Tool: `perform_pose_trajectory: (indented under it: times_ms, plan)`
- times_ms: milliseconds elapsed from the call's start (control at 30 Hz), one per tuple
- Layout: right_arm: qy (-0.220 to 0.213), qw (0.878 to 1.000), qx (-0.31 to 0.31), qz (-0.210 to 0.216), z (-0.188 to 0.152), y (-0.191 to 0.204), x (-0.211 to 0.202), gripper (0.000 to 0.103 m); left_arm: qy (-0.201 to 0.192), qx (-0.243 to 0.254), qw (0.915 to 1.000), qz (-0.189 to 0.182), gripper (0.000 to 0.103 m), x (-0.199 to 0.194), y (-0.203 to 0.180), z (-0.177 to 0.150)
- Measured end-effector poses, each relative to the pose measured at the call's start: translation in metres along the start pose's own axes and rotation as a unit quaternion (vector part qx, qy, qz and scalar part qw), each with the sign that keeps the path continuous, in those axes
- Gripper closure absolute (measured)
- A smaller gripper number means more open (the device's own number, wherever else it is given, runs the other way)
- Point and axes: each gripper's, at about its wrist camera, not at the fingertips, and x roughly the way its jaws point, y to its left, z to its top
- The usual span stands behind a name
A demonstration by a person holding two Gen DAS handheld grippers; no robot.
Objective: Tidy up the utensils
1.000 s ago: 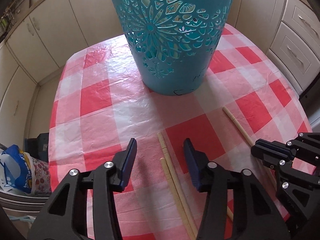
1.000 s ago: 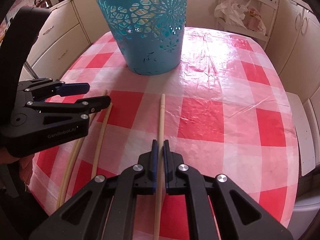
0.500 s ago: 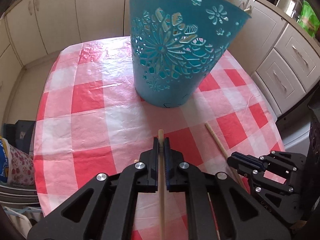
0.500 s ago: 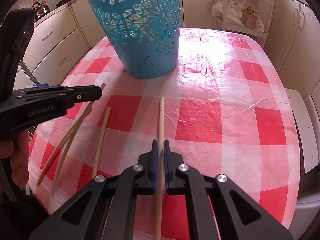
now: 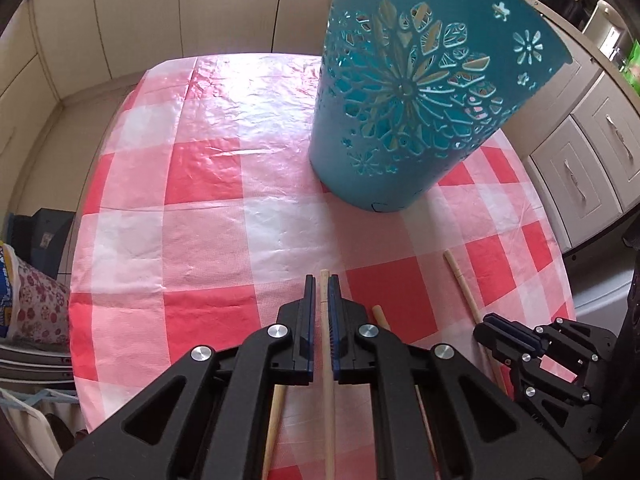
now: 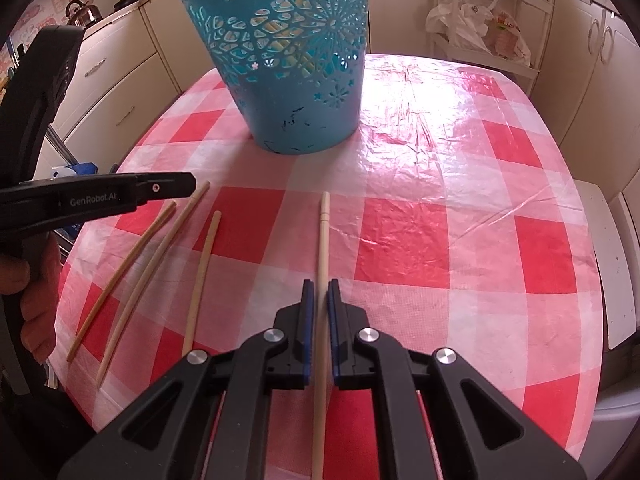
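Pinching with the left claw (image 5: 320,280) on the left chopstick (image 5: 328,400), pads drawn in until only the stick's width is separating them, its blunt end poking just past the fingertips. Pointing that claw across the red-and-white checked desk (image 5: 208,168) toward the teal cutout basket (image 5: 400,120), which is standing upright on the far half of the cloth, well apart from the stick's end.

Clamping likewise with the right claw (image 6: 319,285) on the right chopstick (image 6: 323,240), jaws nearly together, gripping near the middle and leaving a long stretch reaching forward toward the basket (image 6: 296,80). Not possible to tell whether either held stick is clear of the cloth.

Appearing side-on in the right wrist view, at the left edge: the left claw (image 6: 185,185), with the left hand (image 6: 26,292) wrapping its handle and the left chopstick (image 6: 153,284) slanting down and back from its tip.

Lying flat on the desk (image 6: 460,200), 2 more sticks: 1 loose chopstick (image 6: 123,280) just outside the held one, and another loose chopstick (image 6: 201,276) between the 2 claws, neither touching a claw.

Showing low at the right of the left wrist view: the right claw (image 5: 490,330), with the right chopstick (image 5: 466,296) running out ahead of it.
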Motion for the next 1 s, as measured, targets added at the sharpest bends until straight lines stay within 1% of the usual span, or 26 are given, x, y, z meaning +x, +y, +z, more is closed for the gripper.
perform_pose_trajectory:
  times_ms: [100,167,267,400,500,600,700,733,767,800,833,900,933,1000]
  plan:
    - [0.0,1.0,-0.005,-0.001,0.0,0.001,0.0,0.095,0.003,0.006,1.0,0.001,0.098,-0.005,0.001,0.002]
    - [0.002,1.0,-0.002,0.001,0.0,-0.001,-0.001,0.095,0.014,0.022,0.9996,0.009,0.097,-0.014,0.004,0.001]
    - [0.002,1.0,0.0,0.003,0.0,-0.002,-0.001,0.095,0.026,0.057,0.9969,0.047,0.095,-0.016,0.002,-0.006]
    - [0.001,1.0,-0.001,0.003,0.0,-0.002,-0.001,0.095,0.051,0.097,0.9912,0.074,0.093,-0.004,-0.005,-0.017]
    - [0.0,1.0,-0.004,0.003,0.001,-0.002,-0.001,0.095,0.047,0.125,0.9864,0.095,0.093,-0.004,-0.012,-0.02]
    - [0.0,1.0,-0.006,0.002,0.0,-0.002,-0.001,0.097,0.046,0.132,0.9847,0.104,0.095,-0.006,-0.013,-0.019]
    - [0.002,1.0,-0.004,0.003,0.001,-0.001,-0.001,0.097,0.036,0.127,0.9861,0.101,0.095,-0.018,-0.011,-0.018]
    - [0.003,1.0,-0.004,0.002,0.001,-0.001,-0.001,0.097,0.035,0.124,0.9873,0.093,0.095,-0.02,-0.013,-0.019]
    - [0.003,1.0,-0.002,0.003,0.001,-0.001,-0.001,0.097,0.04,0.123,0.9881,0.083,0.094,-0.022,-0.012,-0.02]
    - [0.003,1.0,0.0,0.003,0.001,-0.002,0.0,0.097,0.045,0.125,0.9876,0.083,0.09,-0.022,-0.013,-0.02]
    - [0.003,1.0,-0.001,0.003,0.001,-0.001,0.0,0.097,0.047,0.129,0.9863,0.092,0.087,-0.021,-0.015,-0.022]
    - [0.003,1.0,0.0,0.005,0.001,-0.002,0.0,0.097,0.059,0.13,0.9858,0.087,0.069,-0.015,-0.015,-0.022]
    - [0.004,1.0,0.001,0.005,0.001,-0.003,0.0,0.097,0.065,0.136,0.9843,0.091,0.067,-0.012,-0.016,-0.025]
    - [0.004,1.0,0.001,0.004,0.002,-0.002,0.0,0.097,0.075,0.148,0.9814,0.097,0.066,-0.005,-0.016,-0.03]
